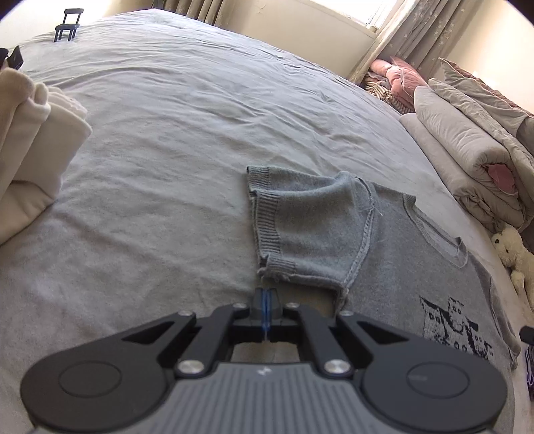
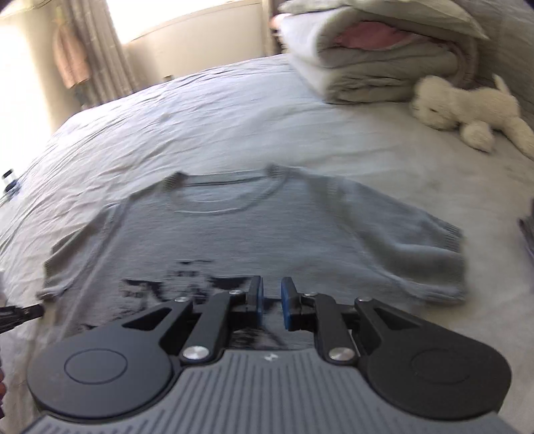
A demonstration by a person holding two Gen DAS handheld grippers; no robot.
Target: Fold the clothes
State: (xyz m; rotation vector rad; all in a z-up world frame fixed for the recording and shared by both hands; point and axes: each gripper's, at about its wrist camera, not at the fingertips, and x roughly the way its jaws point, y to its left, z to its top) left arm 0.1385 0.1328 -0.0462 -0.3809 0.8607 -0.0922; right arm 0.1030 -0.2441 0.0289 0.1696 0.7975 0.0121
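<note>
A grey knit sweater (image 1: 383,253) with a black-and-white cat pattern (image 1: 457,327) lies face up on the grey bed sheet (image 1: 167,133). Its short sleeve (image 1: 307,227) bulges up a little. My left gripper (image 1: 266,295) is shut at the frayed near corner of that sleeve's ribbed cuff (image 1: 267,230), pinching its edge. In the blurred right wrist view the sweater (image 2: 267,233) spreads out with its collar (image 2: 227,197) away from me. My right gripper (image 2: 271,300) hovers over the cat pattern (image 2: 173,287), jaws slightly apart with nothing between them. The left gripper (image 2: 23,312) shows at the left edge.
Folded cream clothes (image 1: 30,150) sit at the left of the bed. A rolled grey duvet (image 1: 467,160) (image 2: 383,60) and a white plush toy (image 1: 514,253) (image 2: 460,106) lie towards the headboard. Curtains (image 1: 417,30) and a window are beyond. A small dark stand (image 1: 68,25) is at the far corner.
</note>
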